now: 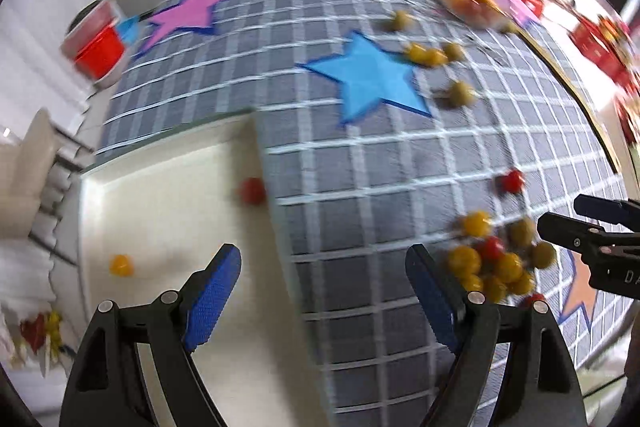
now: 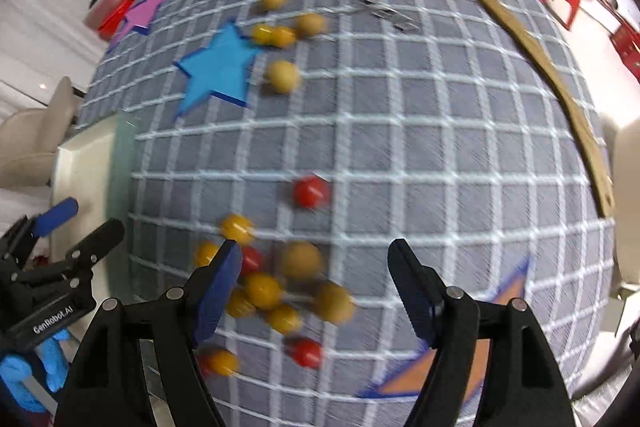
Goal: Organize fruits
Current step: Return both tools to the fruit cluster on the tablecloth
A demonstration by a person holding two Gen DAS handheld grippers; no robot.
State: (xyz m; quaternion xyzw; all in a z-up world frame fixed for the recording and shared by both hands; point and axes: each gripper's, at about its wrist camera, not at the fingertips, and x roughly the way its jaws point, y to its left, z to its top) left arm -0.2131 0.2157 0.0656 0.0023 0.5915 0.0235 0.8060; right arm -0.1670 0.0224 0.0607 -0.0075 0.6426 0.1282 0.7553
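Across the far left of the left wrist view, a smooth cream tabletop [image 1: 168, 195] lies bare, with one red cherry tomato [image 1: 252, 190] and one yellow one [image 1: 121, 264] resting on it, well apart. Next comes the grey woven cloth [image 1: 400, 167] with its white grid, carrying flat felt-like stars: pink [image 1: 188, 13], blue [image 1: 370, 77] and, near the right edge, orange [image 1: 580, 287]. A heap of small round fruits [image 1: 496, 263] (yellow, olive-green and red, blurred) sits just right of the left gripper [image 1: 324, 275], whose ribbed blue pads stand wide apart, holding nothing. Further back, a clear tub of fruit [image 1: 472, 5] stands near the cloth's edge. Seen from the right wrist, the right gripper [image 2: 316, 275] also gapes wide and empty, its left pad in front of the heap.
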